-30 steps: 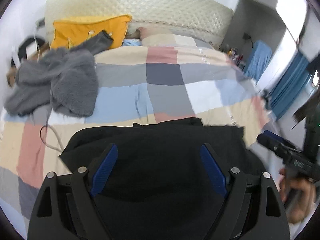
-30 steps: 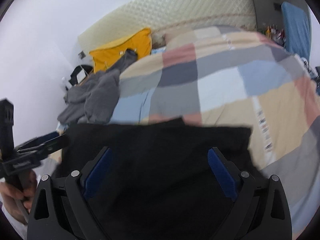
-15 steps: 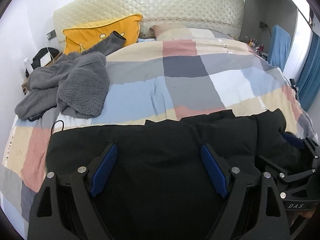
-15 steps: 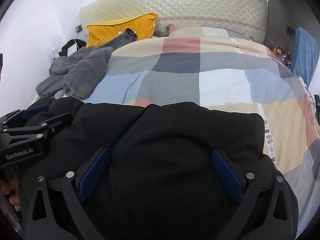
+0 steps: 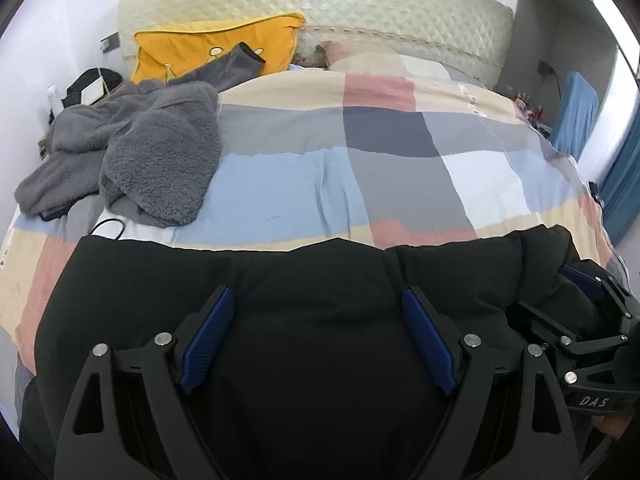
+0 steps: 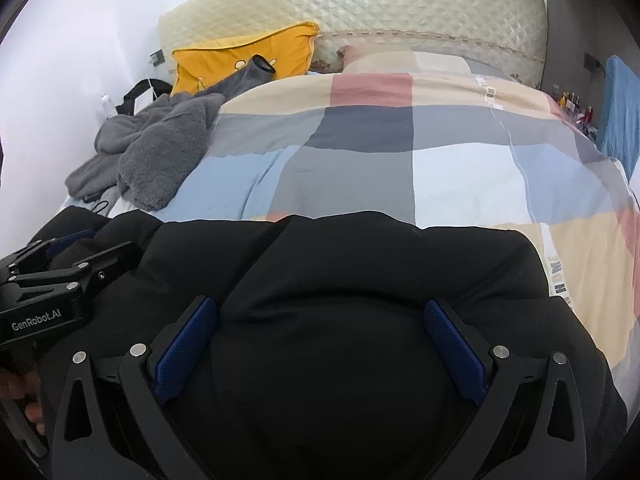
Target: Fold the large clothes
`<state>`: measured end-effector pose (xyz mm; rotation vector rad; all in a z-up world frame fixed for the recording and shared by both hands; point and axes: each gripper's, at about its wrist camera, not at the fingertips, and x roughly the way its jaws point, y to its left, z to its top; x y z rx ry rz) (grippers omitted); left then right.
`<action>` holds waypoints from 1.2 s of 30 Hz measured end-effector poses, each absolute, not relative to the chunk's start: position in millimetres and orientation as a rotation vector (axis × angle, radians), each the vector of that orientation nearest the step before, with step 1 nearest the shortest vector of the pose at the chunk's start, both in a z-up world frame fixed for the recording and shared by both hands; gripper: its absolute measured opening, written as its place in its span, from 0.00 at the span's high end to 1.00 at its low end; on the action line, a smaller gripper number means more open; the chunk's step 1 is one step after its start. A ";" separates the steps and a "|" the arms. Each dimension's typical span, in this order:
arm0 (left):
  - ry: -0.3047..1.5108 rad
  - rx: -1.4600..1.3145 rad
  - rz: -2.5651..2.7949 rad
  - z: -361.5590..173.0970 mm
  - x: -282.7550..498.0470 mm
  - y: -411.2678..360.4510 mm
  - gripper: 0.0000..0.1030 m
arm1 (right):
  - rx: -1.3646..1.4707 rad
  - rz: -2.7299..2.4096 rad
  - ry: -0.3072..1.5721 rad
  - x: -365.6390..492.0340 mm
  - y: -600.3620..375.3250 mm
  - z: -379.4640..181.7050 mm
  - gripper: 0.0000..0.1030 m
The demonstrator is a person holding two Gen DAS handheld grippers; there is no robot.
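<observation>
1. The black garment (image 5: 320,280) lies bunched at the near edge of the bed (image 5: 400,168).
2. Left tool (image 5: 318,336): fingers spread apart, garment between them.
3. Right tool (image 6: 320,348): likewise spread over it.

Matt black garment (image 5: 312,280), fuzzy grey fleece (image 5: 160,160), quilted, perhaps vinyl, headboard (image 5: 360,4).
</observation>
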<state>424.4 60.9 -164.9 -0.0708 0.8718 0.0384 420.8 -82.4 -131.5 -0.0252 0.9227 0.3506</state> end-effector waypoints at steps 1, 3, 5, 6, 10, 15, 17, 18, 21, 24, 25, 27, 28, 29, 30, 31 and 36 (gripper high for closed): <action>0.870 -0.062 0.040 -165.3 423.7 59.0 0.16 | -0.030 0.353 0.922 420.0 -83.0 -132.2 0.00; 0.871 -0.056 0.042 -166.1 422.4 57.2 0.16 | -0.032 0.356 0.921 419.0 -84.6 -132.3 0.00; 0.869 -0.050 0.045 -166.4 418.2 57.9 0.16 | -0.036 0.362 0.919 417.5 -85.6 -132.6 0.00; 0.866 -0.047 0.045 -166.5 416.3 58.8 0.16 | -0.036 0.362 0.916 416.5 -86.6 -132.8 0.00; 0.849 -0.052 0.066 -164.4 405.0 69.9 0.16 | -0.036 0.351 0.907 412.2 -92.5 -132.2 0.00; 0.832 -0.069 0.118 -163.0 392.2 93.3 0.16 | -0.021 0.339 0.905 410.1 -103.4 -132.1 0.00; 0.837 -0.072 0.139 -163.9 387.8 102.8 0.16 | -0.015 0.336 0.905 409.7 -107.1 -132.1 0.00; 0.835 -0.059 0.161 -164.5 385.1 107.0 0.16 | -0.011 0.336 0.905 409.3 -109.0 -132.1 0.00; 0.850 -0.050 0.177 -169.0 380.9 118.0 0.15 | -0.006 0.339 0.904 408.5 -114.3 -132.0 0.00; 0.859 -0.067 0.210 -172.4 377.8 133.2 0.15 | 0.005 0.333 0.902 407.0 -124.6 -130.9 0.01; 0.865 -0.068 0.228 -173.9 376.7 138.4 0.15 | 0.005 0.326 0.903 406.6 -130.2 -130.5 0.01; 0.883 -0.068 0.278 -176.7 376.5 146.9 0.15 | 0.008 0.296 0.908 405.0 -143.4 -130.7 0.01; 0.890 -0.067 0.289 -177.4 376.8 149.2 0.15 | 0.011 0.273 0.911 404.0 -151.7 -131.4 0.01; 0.892 -0.069 0.293 -177.9 376.3 150.8 0.15 | 0.015 0.252 0.914 402.9 -159.3 -131.8 0.01; 0.892 -0.073 0.292 -177.7 375.6 151.2 0.15 | 0.024 0.234 0.916 402.2 -166.6 -132.2 0.01; 0.893 -0.072 0.290 -177.5 375.4 150.5 0.15 | 0.039 0.216 0.914 400.5 -172.6 -131.9 0.01; 0.873 -0.036 0.296 -169.8 368.5 144.0 0.14 | 0.005 0.171 0.868 383.2 -176.9 -108.3 0.01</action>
